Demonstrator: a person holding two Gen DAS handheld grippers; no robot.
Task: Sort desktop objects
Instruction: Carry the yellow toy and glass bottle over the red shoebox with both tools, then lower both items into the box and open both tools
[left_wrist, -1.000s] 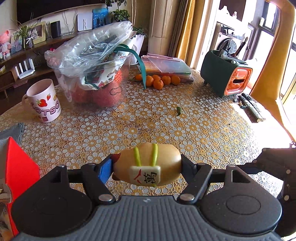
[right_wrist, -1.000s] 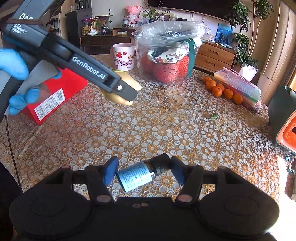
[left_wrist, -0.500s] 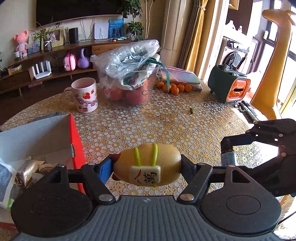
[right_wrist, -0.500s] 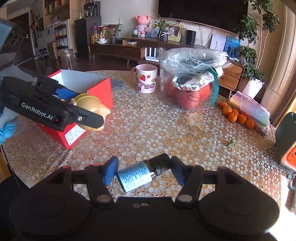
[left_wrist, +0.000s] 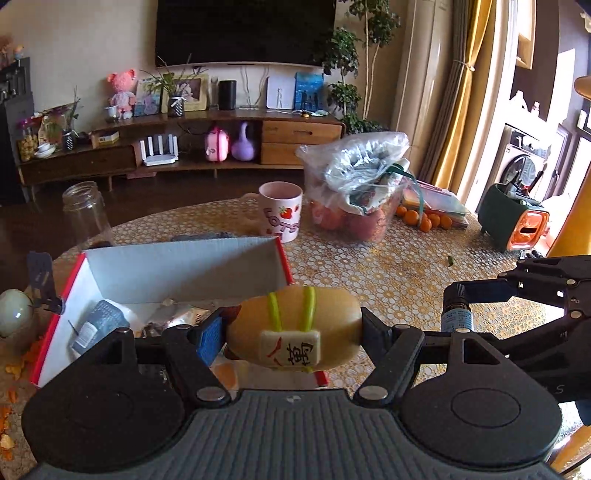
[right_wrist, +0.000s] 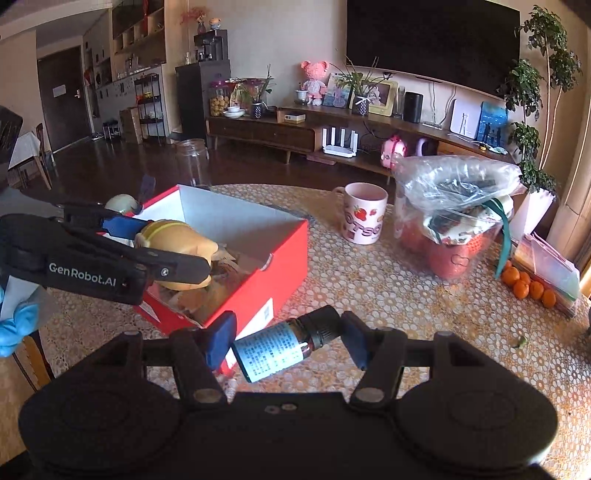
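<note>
Tan and rubbery-looking, the squishy toy (left_wrist: 293, 326) with green stripes and a mahjong-tile tag sits clamped between the pads of the left gripper (left_wrist: 291, 332), just as it was a second ago. What has changed is the place: then it hung over bare lace tablecloth (left_wrist: 388, 280); now it hovers over the near corner of the open red box (left_wrist: 177, 266) (white inside). The right gripper (right_wrist: 286, 341) has travelled too, and it is still pinched on the small brown medicine bottle (right_wrist: 280, 345), cap against one pad and base against the other, tilted, near the box's red outer wall (right_wrist: 258, 291). The strawberry mug (right_wrist: 364, 218) and the plastic-wrapped tub (right_wrist: 454, 221) now sit well beyond both tools.

Inside the box I can make out a grey packet (left_wrist: 98, 325) and crumpled wrappers, but the toy and the gripper bodies hide most of the contents. The bottle's label print is too fine to read. A gloved blue hand (right_wrist: 16, 325) is cut off at the left edge.
</note>
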